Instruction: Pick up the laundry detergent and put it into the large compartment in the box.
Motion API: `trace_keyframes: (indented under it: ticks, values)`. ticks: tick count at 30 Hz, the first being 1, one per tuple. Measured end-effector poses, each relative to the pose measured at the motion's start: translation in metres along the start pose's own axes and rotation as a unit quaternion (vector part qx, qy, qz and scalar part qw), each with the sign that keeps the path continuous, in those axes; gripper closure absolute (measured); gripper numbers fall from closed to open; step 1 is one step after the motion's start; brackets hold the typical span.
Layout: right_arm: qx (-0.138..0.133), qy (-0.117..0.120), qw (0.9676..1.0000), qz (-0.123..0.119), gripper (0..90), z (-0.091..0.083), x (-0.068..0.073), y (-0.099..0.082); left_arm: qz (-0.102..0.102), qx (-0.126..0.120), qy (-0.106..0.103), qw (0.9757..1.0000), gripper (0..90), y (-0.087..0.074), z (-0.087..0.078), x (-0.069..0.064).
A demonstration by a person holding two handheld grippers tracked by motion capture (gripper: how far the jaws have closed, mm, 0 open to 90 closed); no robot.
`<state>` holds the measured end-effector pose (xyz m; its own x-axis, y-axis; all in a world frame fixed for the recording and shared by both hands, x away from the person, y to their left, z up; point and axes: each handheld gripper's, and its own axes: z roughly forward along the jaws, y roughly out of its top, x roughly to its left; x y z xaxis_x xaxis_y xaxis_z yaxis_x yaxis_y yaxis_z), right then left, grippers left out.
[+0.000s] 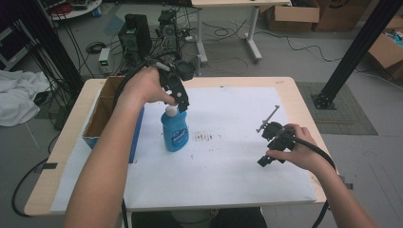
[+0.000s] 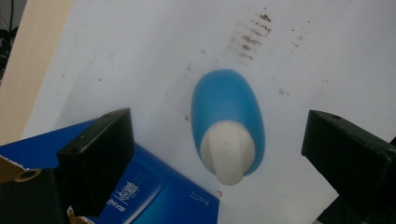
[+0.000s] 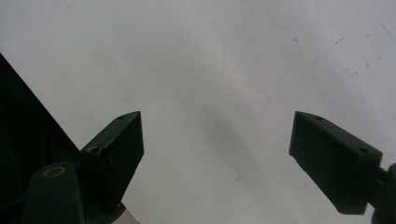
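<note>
Two hand-held grippers are at work over the white sheet [image 1: 228, 166] that covers the surface, and nearest the person the right hand-held gripper [image 1: 270, 153] sits low at the right side of the sheet, its jaws spread wide with nothing between them; in the right gripper view they frame bare white paper, so it looks parked out of the way rather than engaged. Farther in and to the left, the left hand-held gripper [image 1: 182, 104] hangs pointing down directly above the blue bottle [image 1: 175, 130], which stands upright on the sheet near its left side with its white cap [image 1: 171, 112] uppermost. In the left gripper view its jaws stand apart on either side of the bottle [image 2: 228, 112] and are not touching it, the cap [image 2: 227, 151] roughly centred in the gap, a line-up that suits a top-down grasp at the neck. Just beside the bottle, on its left, stands the open cardboard box with blue sides [image 1: 105, 116], at the surface's left edge; its closeness suggests the bottle either belongs in it or came from it. Beyond the bottle, faint brown smudges [image 1: 204, 137] mark the paper.
</note>
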<state>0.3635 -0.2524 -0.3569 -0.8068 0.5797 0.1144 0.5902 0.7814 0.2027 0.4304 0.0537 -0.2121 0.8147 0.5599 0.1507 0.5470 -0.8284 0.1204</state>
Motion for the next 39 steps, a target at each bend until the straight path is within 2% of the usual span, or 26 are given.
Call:
trace_keyframes:
  ticks: [6,11,19,39]
  values:
    - [0.002,0.000,1.0000,0.006,17.7,0.001,0.001,0.000,-0.004,0.011,-0.006,0.9999,10.5,-0.003,0.017,-0.001]
    - [0.002,0.000,1.0000,-0.001,17.7,0.002,0.001,0.000,-0.006,0.019,-0.010,0.9997,10.5,-0.005,0.032,-0.003]
    - [0.001,0.001,1.0000,0.002,17.7,0.003,0.000,-0.001,-0.009,0.029,-0.014,0.9994,10.4,-0.007,0.047,-0.002]
    - [-0.001,0.003,1.0000,0.002,17.9,0.004,0.000,-0.003,-0.017,0.038,-0.024,0.9988,13.6,-0.009,0.070,-0.004]
